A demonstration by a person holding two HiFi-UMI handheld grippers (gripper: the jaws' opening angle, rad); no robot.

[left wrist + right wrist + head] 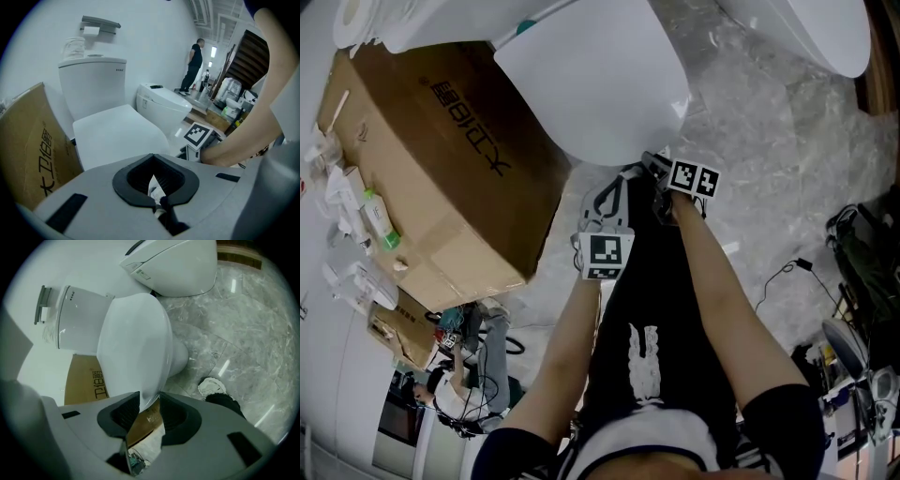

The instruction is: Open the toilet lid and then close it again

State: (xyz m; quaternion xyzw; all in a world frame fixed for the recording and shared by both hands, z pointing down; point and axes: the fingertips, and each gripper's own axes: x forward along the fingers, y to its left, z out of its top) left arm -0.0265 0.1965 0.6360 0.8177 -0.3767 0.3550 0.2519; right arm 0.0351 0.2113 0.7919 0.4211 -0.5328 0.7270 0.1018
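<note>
Head view looks down on a white toilet (459, 23) standing on a marble floor (769, 122) beside a cardboard box (441, 159), its lid (591, 84) lying flat and shut over the bowl. That lid reads as a broad, stiff, glossy shell, probably light but slippery and hinged at the tank end, so the thin front rim is the place to take it. The right gripper (149, 401) has its fingers parted with that rim between them, not clearly clamped, while the left gripper (153, 180) hangs just beside with fingers pressed together, holding nothing
</note>
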